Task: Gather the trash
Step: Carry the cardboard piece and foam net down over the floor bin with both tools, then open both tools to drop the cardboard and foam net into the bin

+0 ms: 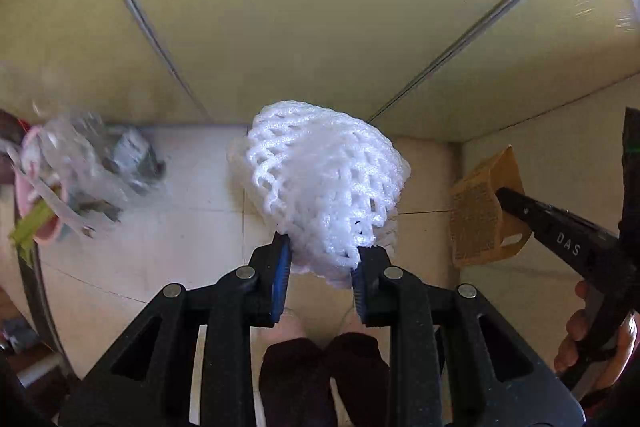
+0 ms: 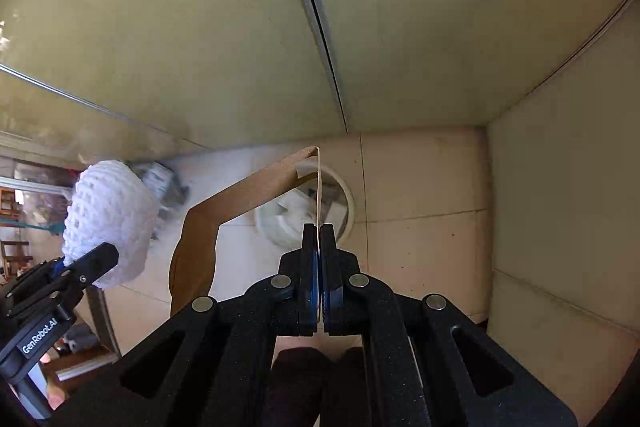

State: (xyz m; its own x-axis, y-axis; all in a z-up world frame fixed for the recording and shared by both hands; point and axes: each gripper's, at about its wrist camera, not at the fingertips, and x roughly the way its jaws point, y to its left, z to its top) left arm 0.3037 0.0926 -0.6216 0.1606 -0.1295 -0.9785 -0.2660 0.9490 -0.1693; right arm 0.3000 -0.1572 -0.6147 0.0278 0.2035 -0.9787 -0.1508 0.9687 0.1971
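Observation:
My left gripper (image 1: 322, 251) is shut on a white foam fruit net (image 1: 324, 183) and holds it above the tiled floor; the net also shows in the right wrist view (image 2: 108, 219). My right gripper (image 2: 319, 235) is shut on a flattened brown cardboard box (image 2: 240, 195), held edge-on; the box shows in the left wrist view (image 1: 486, 211) at the right. A white round bin (image 2: 347, 203) with trash inside stands on the floor just beyond the right gripper's fingertips, partly hidden by the cardboard.
A heap of plastic wrappers (image 1: 80, 163) and a pink item (image 1: 30, 187) lie on the floor at the left. Yellow-green panels (image 1: 320, 7) with metal strips rise behind. A beige wall (image 2: 560, 207) stands at the right. The person's dark socks (image 1: 324, 375) show below.

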